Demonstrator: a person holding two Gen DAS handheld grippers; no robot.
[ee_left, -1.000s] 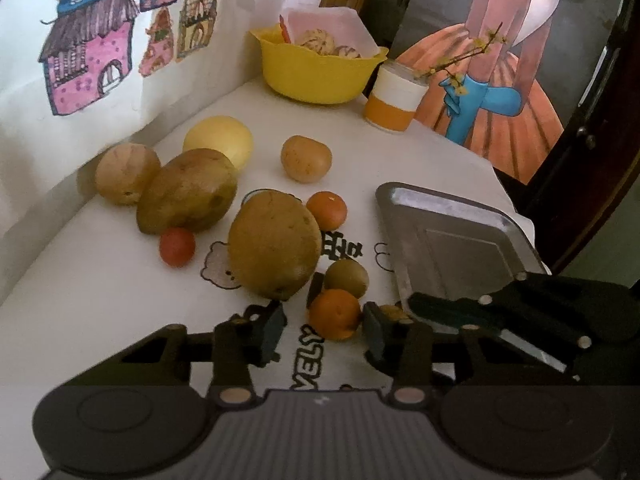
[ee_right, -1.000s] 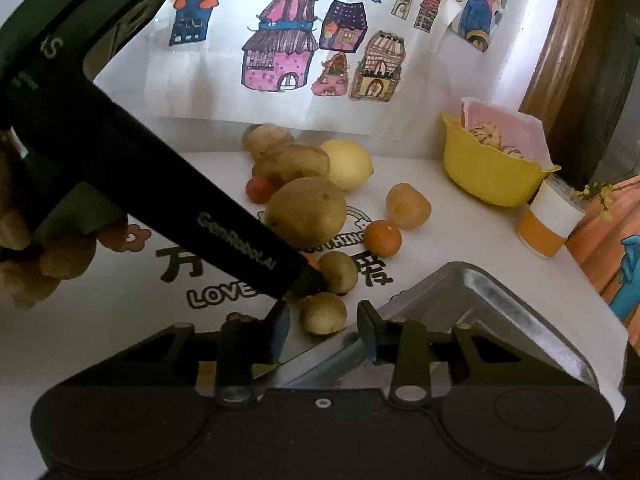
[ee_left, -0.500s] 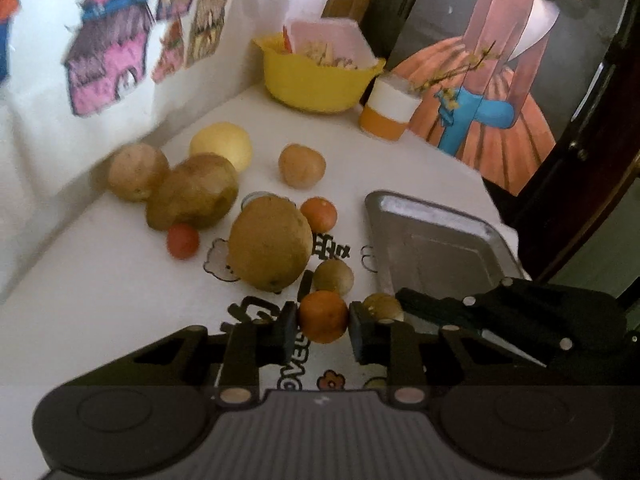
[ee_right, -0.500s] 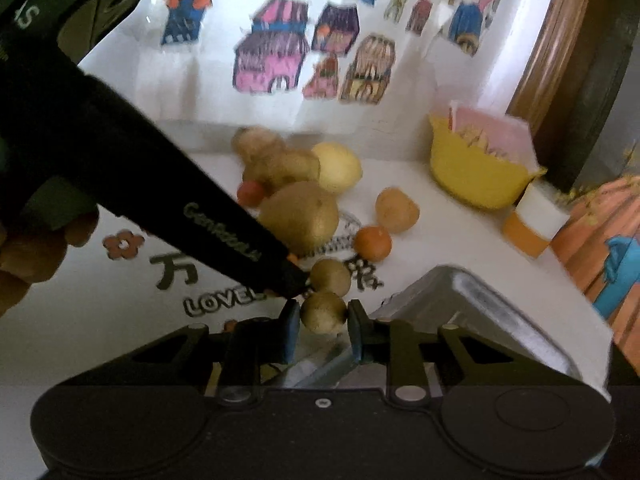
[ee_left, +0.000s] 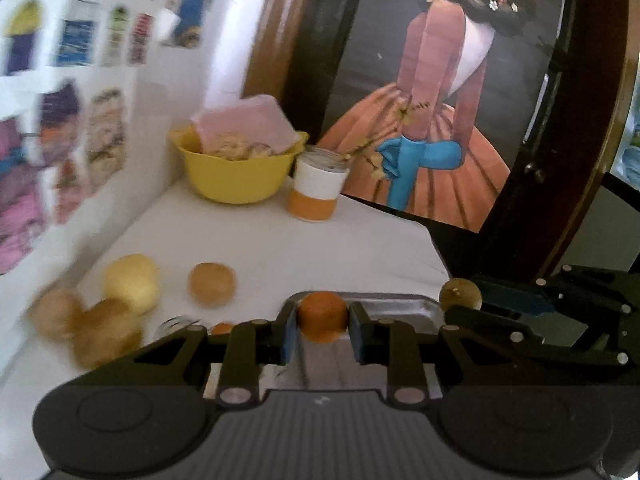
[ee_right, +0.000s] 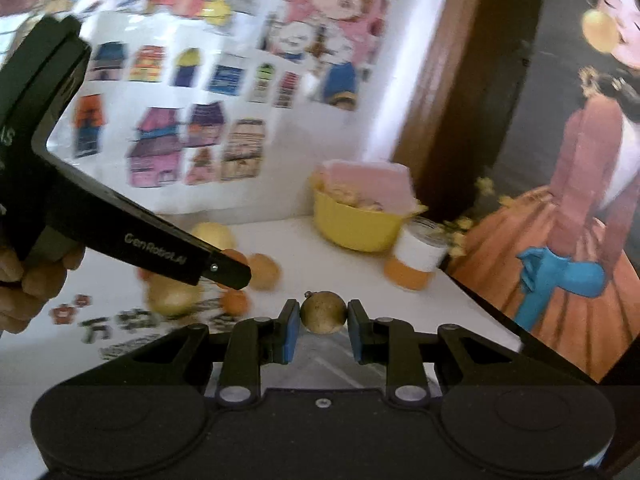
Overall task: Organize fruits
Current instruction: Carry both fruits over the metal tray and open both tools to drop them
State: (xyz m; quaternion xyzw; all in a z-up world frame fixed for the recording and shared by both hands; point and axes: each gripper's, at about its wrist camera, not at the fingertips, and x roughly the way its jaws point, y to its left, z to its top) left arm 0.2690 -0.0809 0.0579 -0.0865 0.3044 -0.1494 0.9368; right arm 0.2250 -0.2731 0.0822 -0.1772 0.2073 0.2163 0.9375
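— Above the metal tray [ee_left: 396,307], what are they carrying?
— Left gripper [ee_left: 323,334] has its jaws clamped on a small orange [ee_left: 323,316]; right gripper [ee_right: 322,330] pinches a brown round fruit [ee_right: 323,312], at two o'clock from the orange.
— Handling?
— Both likely light, firm, smooth-skinned; grip across the widest middle, gently, or they'll roll out.

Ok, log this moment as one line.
left gripper: holds orange | right gripper: holds kiwi | both above metal tray
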